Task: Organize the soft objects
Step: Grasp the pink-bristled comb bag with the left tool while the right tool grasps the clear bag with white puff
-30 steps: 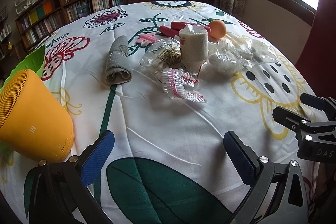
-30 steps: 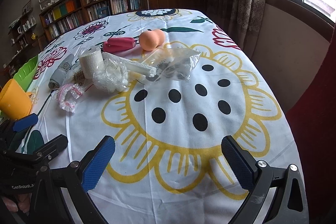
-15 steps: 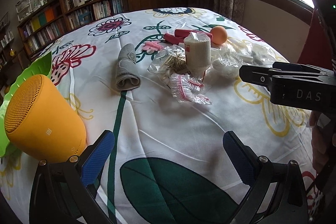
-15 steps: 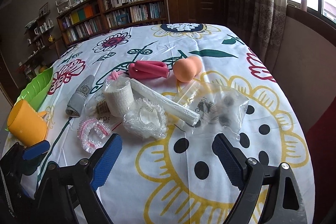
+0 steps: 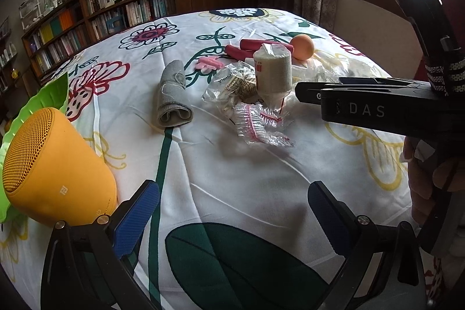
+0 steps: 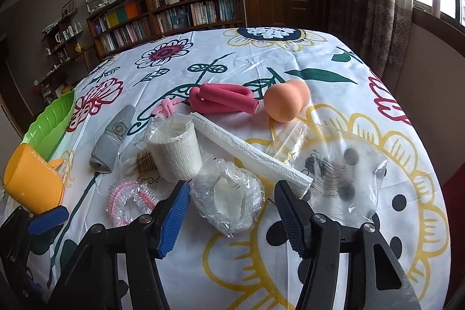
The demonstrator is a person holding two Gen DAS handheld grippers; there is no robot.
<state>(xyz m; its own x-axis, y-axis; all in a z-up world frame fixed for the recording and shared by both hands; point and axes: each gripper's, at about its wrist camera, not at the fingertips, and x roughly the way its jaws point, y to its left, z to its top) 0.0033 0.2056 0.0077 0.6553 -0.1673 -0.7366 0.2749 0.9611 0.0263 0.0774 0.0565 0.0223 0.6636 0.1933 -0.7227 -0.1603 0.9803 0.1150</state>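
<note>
Soft items lie in a cluster on the floral cloth: a rolled grey cloth (image 5: 172, 95) (image 6: 114, 138), a white bandage roll (image 5: 272, 72) (image 6: 174, 153), a pink-trimmed plastic cap (image 5: 258, 124) (image 6: 128, 199), a clear crumpled cap (image 6: 229, 196), a rolled paper towel (image 6: 250, 153), an orange sponge (image 6: 286, 100) (image 5: 302, 47) and pink foam rollers (image 6: 223, 99). My right gripper (image 6: 232, 205) is open, its fingers on either side of the clear cap. My left gripper (image 5: 232, 211) is open over bare cloth, with nothing between its fingers.
An orange speaker (image 5: 55, 173) (image 6: 32, 182) lies at the left against a green leaf-shaped tray (image 5: 43, 103) (image 6: 52, 121). A zip bag with dark round items (image 6: 345, 176) lies right of the cluster. Bookshelves (image 6: 174, 16), a door and curtains stand beyond the table's far edge.
My right gripper has moved forward across the table until its fingers flank the clear cap. In the left wrist view it now reaches across the right side. My left gripper shifted only slightly.
</note>
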